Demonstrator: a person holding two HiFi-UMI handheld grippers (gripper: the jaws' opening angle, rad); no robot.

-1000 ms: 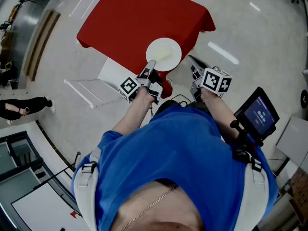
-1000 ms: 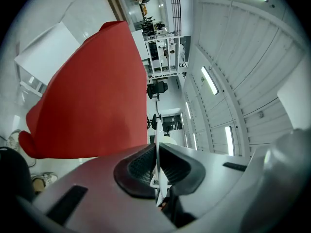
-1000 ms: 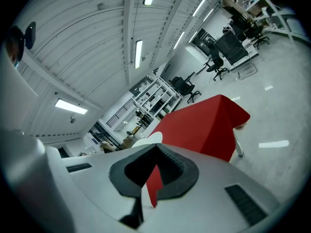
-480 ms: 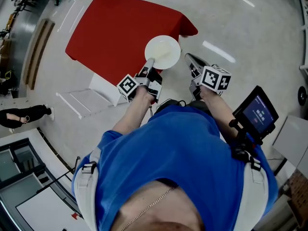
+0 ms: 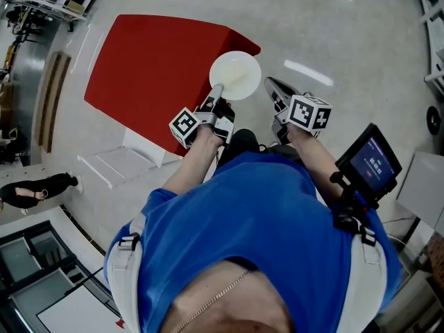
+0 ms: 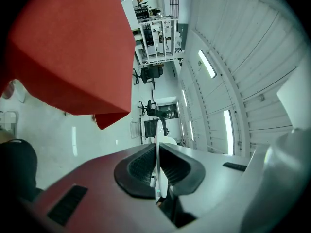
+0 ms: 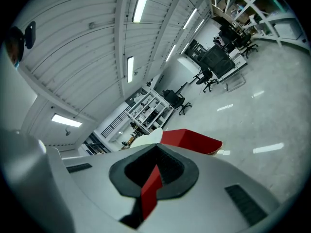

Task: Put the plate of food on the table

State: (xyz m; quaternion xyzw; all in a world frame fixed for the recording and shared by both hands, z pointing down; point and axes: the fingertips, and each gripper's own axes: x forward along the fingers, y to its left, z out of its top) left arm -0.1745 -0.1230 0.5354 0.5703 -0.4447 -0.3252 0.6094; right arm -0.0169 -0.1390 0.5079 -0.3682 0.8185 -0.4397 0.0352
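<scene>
White, shallow and pale at its centre, the plate [image 5: 235,75] hung over the red-clothed table's [image 5: 152,68] near corner, upper middle of frame; the left gripper [image 5: 216,94] pinched its rim; the right gripper [image 5: 272,89] was closed, empty; mid-carry, I judged; lowering it flat onto the cloth would come next.

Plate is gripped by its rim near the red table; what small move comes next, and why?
Probably carry the plate further over the red table before lowering: the left gripper clamps its rim, and from the head view it straddles the table's edge.
</scene>
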